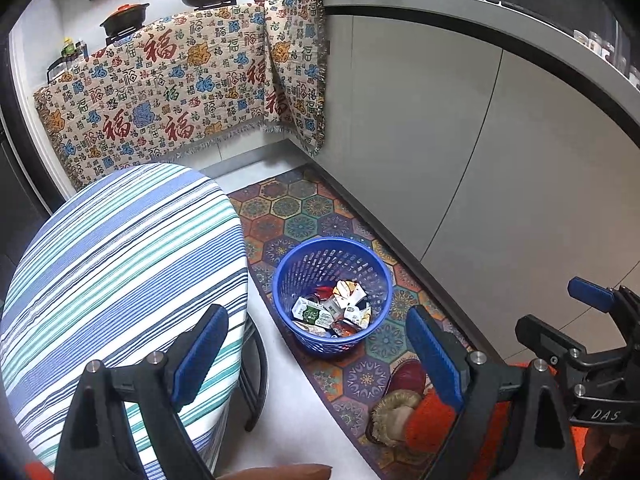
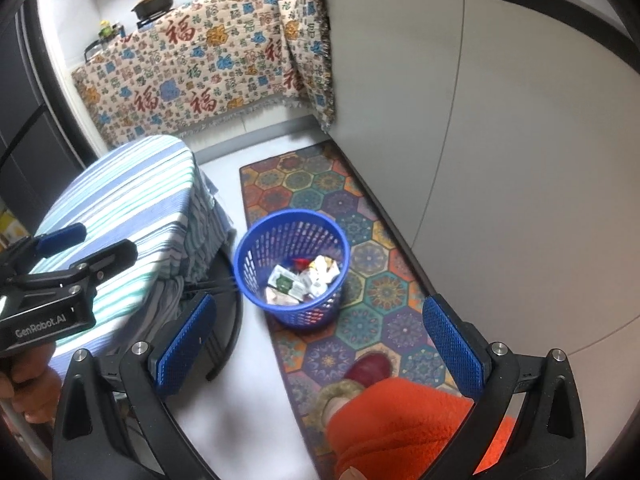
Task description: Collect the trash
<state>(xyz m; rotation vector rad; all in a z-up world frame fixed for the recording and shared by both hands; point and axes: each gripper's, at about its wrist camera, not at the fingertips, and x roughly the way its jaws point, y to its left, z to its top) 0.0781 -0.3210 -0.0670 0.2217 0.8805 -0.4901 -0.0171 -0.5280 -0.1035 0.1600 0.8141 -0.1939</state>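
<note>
Above the bin (image 1: 332,292) | left gripper (image 1: 316,356) jaws wide, empty | right gripper (image 2: 320,344) jaws wide, empty

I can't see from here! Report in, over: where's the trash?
Both grippers, left and right, open, empty. Trash inside blue basket on rug. Nothing blocking.

A blue basket (image 1: 332,292) of wrappers stands on the patterned mat (image 1: 288,216) covering the floor (image 1: 288,392).

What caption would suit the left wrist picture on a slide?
Open, empty left gripper above a blue trash basket of wrappers on a patterned mat, beside a striped-cloth table.
</note>
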